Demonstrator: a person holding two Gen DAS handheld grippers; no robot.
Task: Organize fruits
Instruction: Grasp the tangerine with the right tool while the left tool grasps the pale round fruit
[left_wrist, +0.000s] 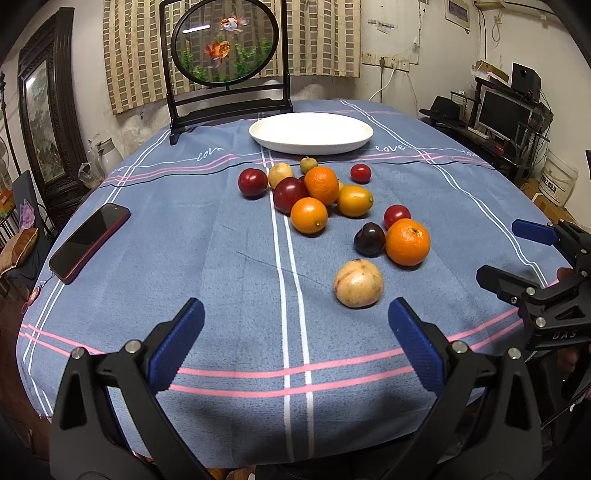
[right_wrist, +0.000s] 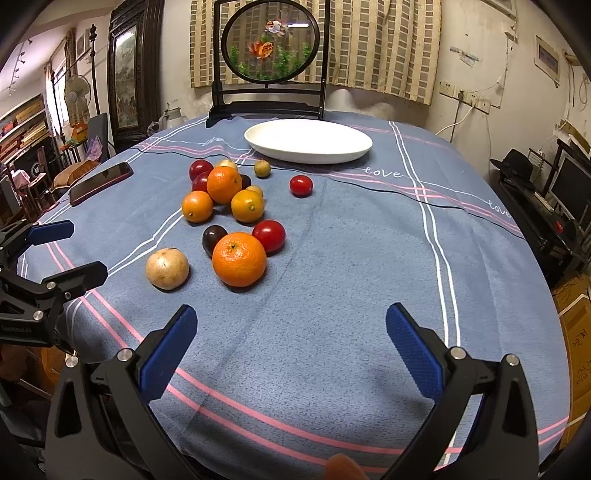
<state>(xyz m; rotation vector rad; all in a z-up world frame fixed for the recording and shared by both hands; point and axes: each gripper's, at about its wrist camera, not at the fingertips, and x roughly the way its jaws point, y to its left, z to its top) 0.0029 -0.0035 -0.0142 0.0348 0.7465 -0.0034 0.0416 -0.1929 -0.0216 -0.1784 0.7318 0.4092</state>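
Note:
Several fruits lie loose on the blue tablecloth: oranges (left_wrist: 407, 242) (right_wrist: 239, 259), red plums (left_wrist: 252, 182), cherry tomatoes (right_wrist: 301, 185), a dark plum (left_wrist: 369, 239) and a tan round fruit (left_wrist: 358, 283) (right_wrist: 167, 268). An empty white plate (left_wrist: 310, 132) (right_wrist: 308, 140) sits behind them. My left gripper (left_wrist: 295, 325) is open and empty over the near cloth, short of the tan fruit. My right gripper (right_wrist: 291, 328) is open and empty, short of the nearest orange. Each gripper shows at the edge of the other's view (left_wrist: 517, 251) (right_wrist: 70, 247).
A red-cased phone (left_wrist: 90, 242) (right_wrist: 101, 182) lies at the table's left edge. A round goldfish screen on a black stand (left_wrist: 226, 44) (right_wrist: 271, 42) stands behind the plate. Furniture and a monitor (left_wrist: 502, 114) surround the table.

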